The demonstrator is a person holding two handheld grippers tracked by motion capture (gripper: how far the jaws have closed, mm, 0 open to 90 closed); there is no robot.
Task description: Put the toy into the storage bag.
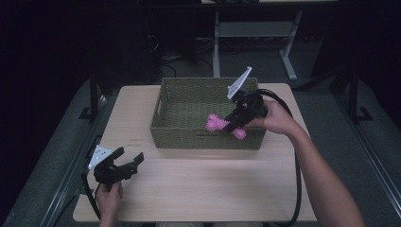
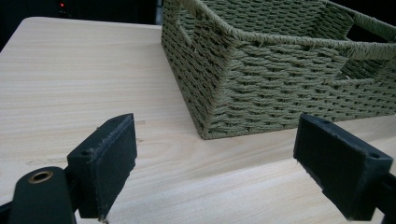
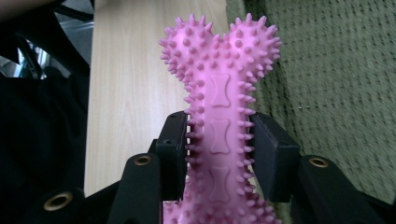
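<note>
Holding the pink bumpy bone toy (image 3: pixel 219 121) by its thin middle, the right claw (image 1: pixel 230 124) pinches it tight over the basket (image 1: pixel 179 135), close to the basket's near wall, by the far right corner of the bench (image 1: pixel 198 189). I think the job now is to put the toy in the basket. It is best to bring it lower over the middle of the basket, and only then let go. The left claw (image 2: pixel 215 172) waits with its jaws spread wide and nothing between them, near the left front corner.
</note>
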